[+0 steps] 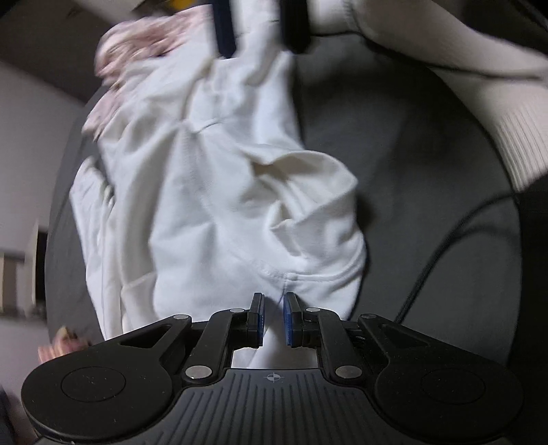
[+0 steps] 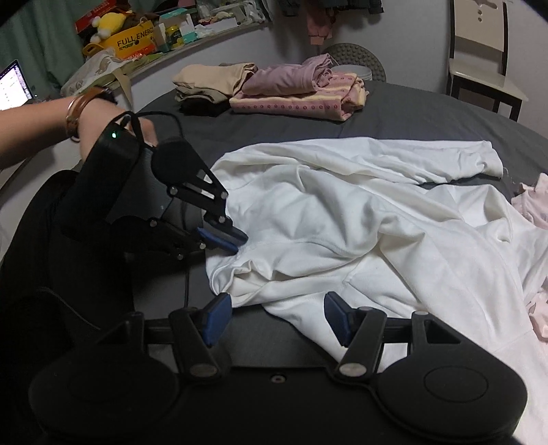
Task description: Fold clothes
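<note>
White sweatshirt (image 2: 359, 219) lies rumpled across the grey bed (image 2: 411, 109). Left claw (image 1: 273, 318) pinches its seamed edge, nearly closed; right claw (image 2: 274, 318) gapes wide, empty, over the hem. Grip the matching corner next, then pull taut before folding.

A yellow bag (image 2: 132, 42) on the cluttered shelf (image 2: 212, 32) reads "FULL ENERG".

A cluttered shelf (image 2: 205, 39) curves along the wall behind the dark grey bed (image 2: 428, 113). On it sit a yellow bag (image 2: 132, 42), a yellow plush toy (image 2: 108, 24) and small boxes (image 2: 176, 32) — a laptop (image 2: 13, 85) glows left of them. A chair (image 2: 479, 65) stands beside the bed's far right corner.
</note>
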The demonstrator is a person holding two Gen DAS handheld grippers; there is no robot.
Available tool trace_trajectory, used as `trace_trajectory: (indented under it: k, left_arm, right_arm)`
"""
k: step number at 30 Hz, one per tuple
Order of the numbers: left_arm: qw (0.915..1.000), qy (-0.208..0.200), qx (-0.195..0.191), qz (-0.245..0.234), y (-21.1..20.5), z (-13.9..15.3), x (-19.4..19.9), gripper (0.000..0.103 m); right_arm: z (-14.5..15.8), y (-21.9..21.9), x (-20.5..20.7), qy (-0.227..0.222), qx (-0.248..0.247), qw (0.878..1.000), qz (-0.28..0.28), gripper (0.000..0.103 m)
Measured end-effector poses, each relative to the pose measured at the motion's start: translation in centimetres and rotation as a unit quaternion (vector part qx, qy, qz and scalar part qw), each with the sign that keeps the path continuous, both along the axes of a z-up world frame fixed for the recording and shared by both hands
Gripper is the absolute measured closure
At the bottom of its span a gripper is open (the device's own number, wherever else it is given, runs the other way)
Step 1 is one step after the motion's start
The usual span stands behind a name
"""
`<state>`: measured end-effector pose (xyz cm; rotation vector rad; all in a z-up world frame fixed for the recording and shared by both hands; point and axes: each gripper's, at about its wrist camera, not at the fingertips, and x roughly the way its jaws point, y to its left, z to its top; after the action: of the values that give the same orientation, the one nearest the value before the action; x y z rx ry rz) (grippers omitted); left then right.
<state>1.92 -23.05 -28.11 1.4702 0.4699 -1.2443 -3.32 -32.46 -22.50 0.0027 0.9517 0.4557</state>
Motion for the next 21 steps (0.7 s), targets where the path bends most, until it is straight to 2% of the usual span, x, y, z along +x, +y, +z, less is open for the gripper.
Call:
trace_trajectory:
  k: [4,6,9,12,14,15,16,17,19,21]
  left_arm:
    - [0.9981,-0.008,0.034,-0.050,-0.3,-0.3,-0.2,0.092]
    - [0.9964,0.001,0.050,-0.069,-0.9,-0.4,0.0,0.092]
    - [0.9952,0.055,0.065,-0.048,-1.6,0.5,1.2,0.091]
    - [0.9939,0.083,0.059,-0.041,-1.9,0.5,2.9,0.076]
    - [0.9924,0.090,0.050,-0.069,-1.5,0.5,3.4,0.072]
    - [0.9915,0.090,0.046,-0.083,-1.3,0.5,3.6,0.063]
    - [0.9909,0.087,0.041,-0.094,-1.2,0.6,3.8,0.047]
    - [0.9921,0.076,0.035,-0.093,-1.2,0.6,3.8,0.040]
    - [0.9929,0.073,0.035,-0.087,-1.3,0.6,3.8,0.036]
    - [0.9922,0.096,0.030,-0.073,-1.4,1.3,3.8,0.036]
  right_arm:
    - [0.1,0.0,-0.2,-0.004,-0.003,1.000,0.002,0.044]
    - [0.0,0.0,-0.1,-0.004,-0.001,1.000,0.001,0.044]
    - [0.0,0.0,-0.2,-0.006,-0.001,1.000,0.001,0.044]
    - [0.0,0.0,-0.2,-0.007,-0.001,1.000,0.001,0.044]
    - [0.0,0.0,-0.3,-0.008,-0.001,1.000,0.001,0.044]
    - [0.0,0.0,-0.3,-0.009,-0.002,1.000,0.001,0.044]
    - [0.0,0.1,-0.3,-0.009,-0.002,1.000,0.000,0.043]
    - [0.0,0.1,-0.3,-0.010,-0.002,1.000,0.000,0.043]
    - [0.1,0.0,-0.4,-0.012,-0.002,1.000,-0.001,0.043]
    - [0.1,-0.1,-0.5,-0.014,-0.002,1.000,-0.003,0.040]
